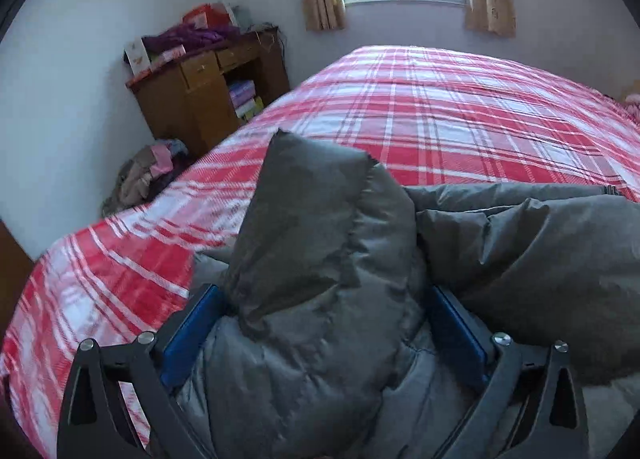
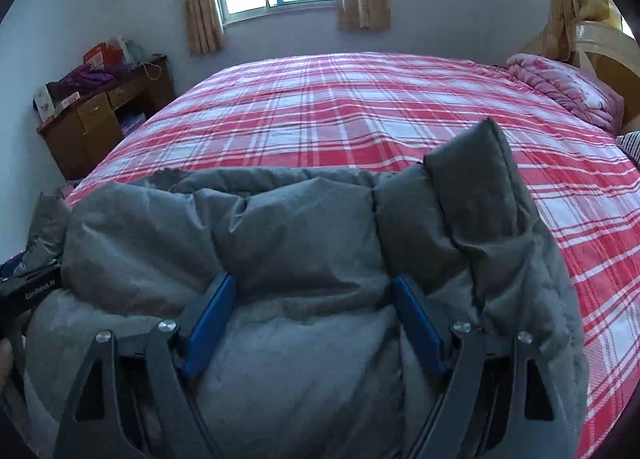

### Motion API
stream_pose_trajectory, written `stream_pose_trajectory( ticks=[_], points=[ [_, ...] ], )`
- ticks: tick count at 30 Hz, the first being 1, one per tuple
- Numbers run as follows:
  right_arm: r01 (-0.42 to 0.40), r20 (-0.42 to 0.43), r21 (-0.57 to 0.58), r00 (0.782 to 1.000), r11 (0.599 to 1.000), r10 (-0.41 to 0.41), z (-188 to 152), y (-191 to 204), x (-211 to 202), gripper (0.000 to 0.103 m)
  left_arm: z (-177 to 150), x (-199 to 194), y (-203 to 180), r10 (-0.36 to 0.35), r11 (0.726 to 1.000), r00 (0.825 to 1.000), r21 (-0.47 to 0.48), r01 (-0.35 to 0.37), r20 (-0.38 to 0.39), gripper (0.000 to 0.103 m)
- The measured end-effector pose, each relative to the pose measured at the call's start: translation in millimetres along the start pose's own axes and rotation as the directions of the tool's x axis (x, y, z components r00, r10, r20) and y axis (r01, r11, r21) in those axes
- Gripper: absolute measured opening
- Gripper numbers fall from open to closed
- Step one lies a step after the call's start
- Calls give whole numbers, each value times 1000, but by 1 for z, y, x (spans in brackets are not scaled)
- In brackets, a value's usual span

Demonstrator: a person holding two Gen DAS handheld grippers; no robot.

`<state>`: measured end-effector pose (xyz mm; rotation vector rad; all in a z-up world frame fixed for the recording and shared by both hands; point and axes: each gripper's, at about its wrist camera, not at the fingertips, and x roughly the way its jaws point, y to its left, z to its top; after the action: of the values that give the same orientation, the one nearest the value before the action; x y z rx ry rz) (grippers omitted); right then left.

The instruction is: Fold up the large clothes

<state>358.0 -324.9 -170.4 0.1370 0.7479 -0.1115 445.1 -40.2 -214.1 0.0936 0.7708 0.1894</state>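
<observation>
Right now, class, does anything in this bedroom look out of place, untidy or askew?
Yes. The grey padded jacket lies bunched on the plaid bed, corners sticking up rather than flat. Beside the wooden desk, a heap of clothes sits on the floor, and more clutter is piled on the desktop.

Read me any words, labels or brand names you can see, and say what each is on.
"Gen Robot AI", roughly, small and skewed: on the black gripper body at the right view's left edge.
Print on the red and white boxes atop the brown wooden desk: too blurred to read.
</observation>
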Motion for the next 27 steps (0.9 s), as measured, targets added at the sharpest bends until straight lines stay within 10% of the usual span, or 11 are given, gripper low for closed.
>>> stream_pose_trajectory(
  ticks=[27],
  points=[
    [80,-117,-35,990,996,-84,-8,6,22,87,2,26,-5,-3,1000,996,14,5,-94,102]
  ],
)
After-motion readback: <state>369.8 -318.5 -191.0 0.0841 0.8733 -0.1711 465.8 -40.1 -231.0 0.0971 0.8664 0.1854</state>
